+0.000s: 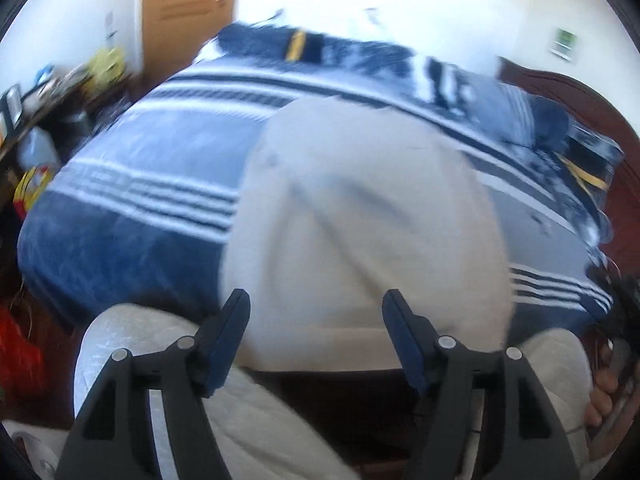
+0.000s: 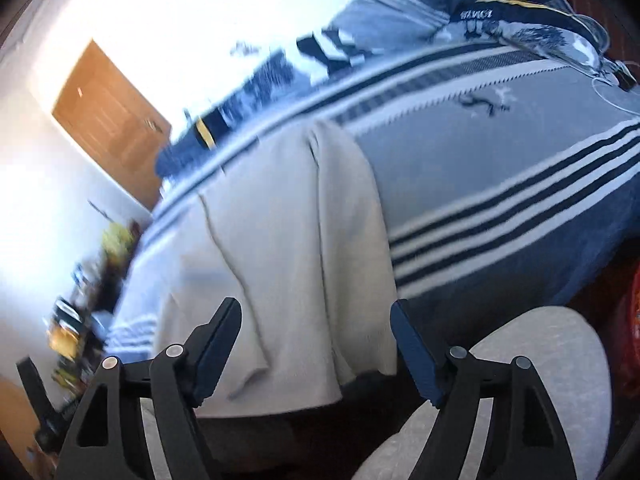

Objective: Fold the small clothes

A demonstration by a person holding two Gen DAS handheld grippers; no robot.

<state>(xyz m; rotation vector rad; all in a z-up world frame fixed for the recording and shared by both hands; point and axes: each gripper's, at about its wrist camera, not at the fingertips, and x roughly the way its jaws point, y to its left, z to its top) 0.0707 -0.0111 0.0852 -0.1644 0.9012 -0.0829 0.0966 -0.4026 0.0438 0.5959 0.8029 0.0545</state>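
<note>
A pale beige garment [image 1: 360,216] lies spread flat on the blue striped blanket [image 1: 132,184] of a bed, its near hem hanging over the bed's front edge. It also shows in the right wrist view [image 2: 288,240], with a fold line running down it. My left gripper [image 1: 316,300] is open and empty, hovering just above the garment's near edge. My right gripper [image 2: 316,308] is open and empty too, above the garment's near right part. Both views are blurred.
The person's knees in light grey trousers [image 2: 532,380] sit below the bed edge. A wooden door [image 2: 108,120] stands behind the bed. A cluttered dark shelf [image 1: 48,92] is at the left. A dark wooden headboard [image 1: 592,104] is at the right.
</note>
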